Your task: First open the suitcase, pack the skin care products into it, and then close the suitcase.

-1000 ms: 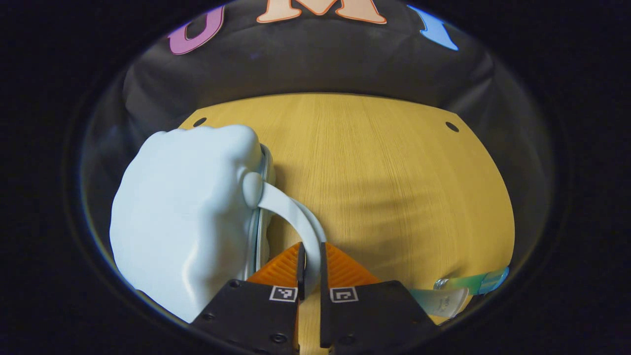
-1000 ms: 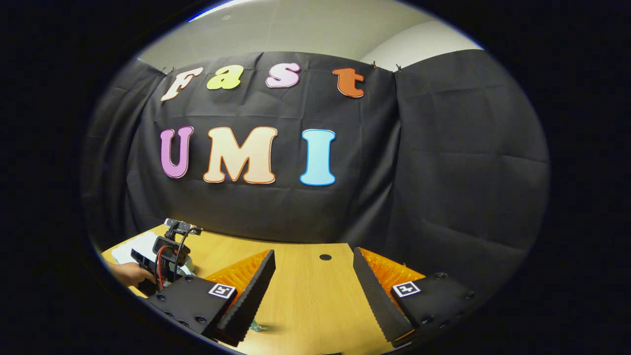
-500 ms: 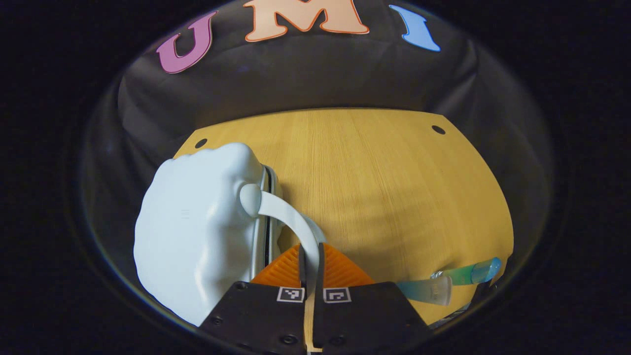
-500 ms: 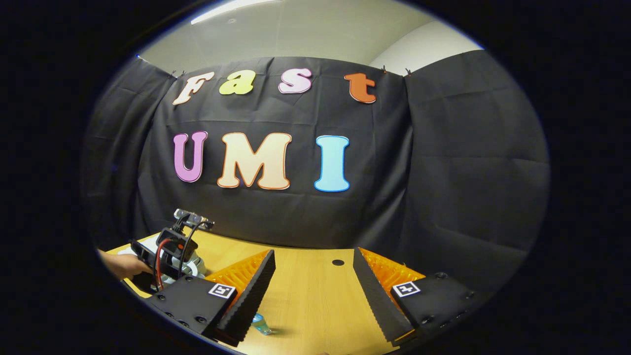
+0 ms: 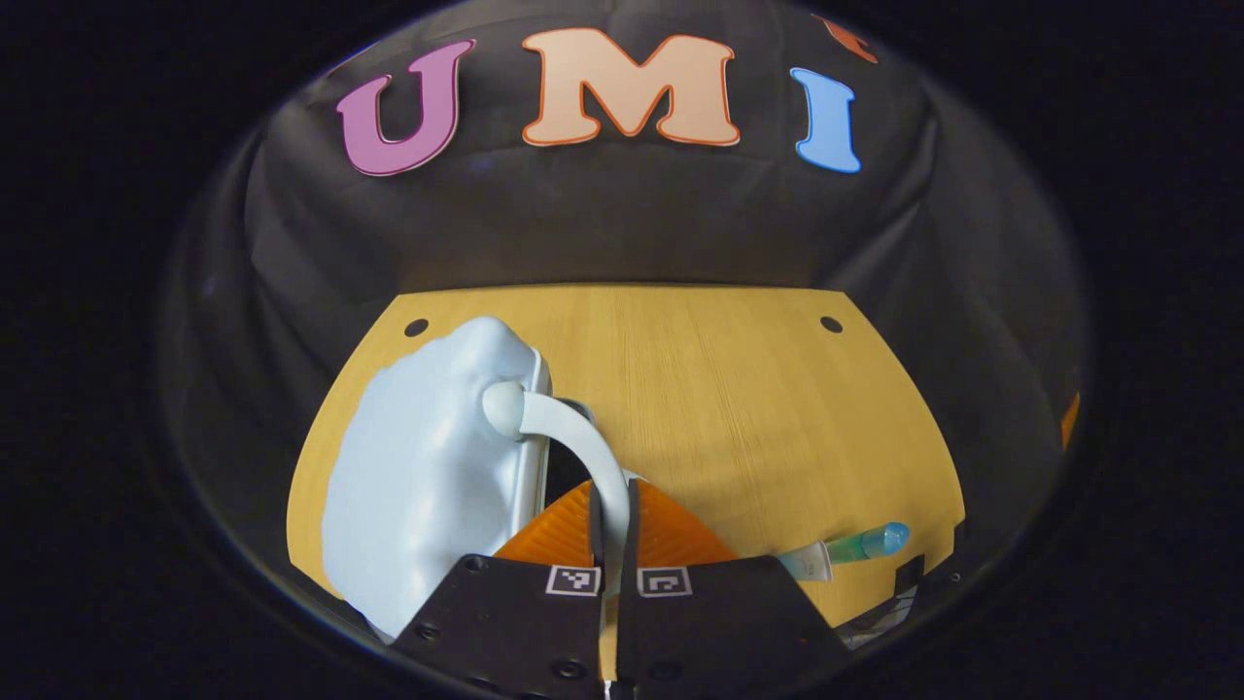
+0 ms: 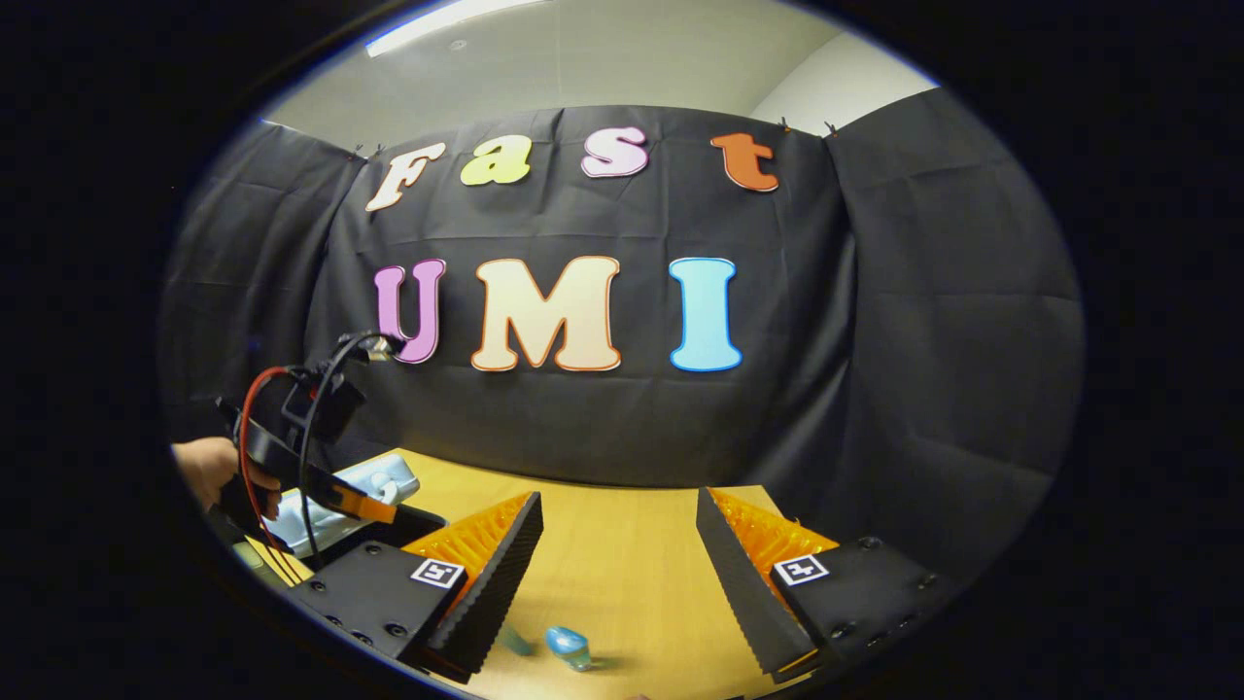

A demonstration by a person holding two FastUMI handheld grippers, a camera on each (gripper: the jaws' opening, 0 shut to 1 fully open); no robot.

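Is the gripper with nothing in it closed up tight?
No, the right gripper is open, with bare table showing in the wide gap.

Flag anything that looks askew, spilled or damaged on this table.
Nothing stands out. The suitcase lid is tilted up only because the left tool is shut on its handle. The tube lies flat on the table, with no spill or damage visible.

Strong fisheye distortion bends straight lines toward the edges in both views. A ceiling light strip (image 6: 457, 17) in the right gripper view supplies even overhead light. The wooden surface (image 5: 719, 389) is bright, with soft shadows. The suitcase (image 5: 428, 476) shows mild glare. Focus is sharp.
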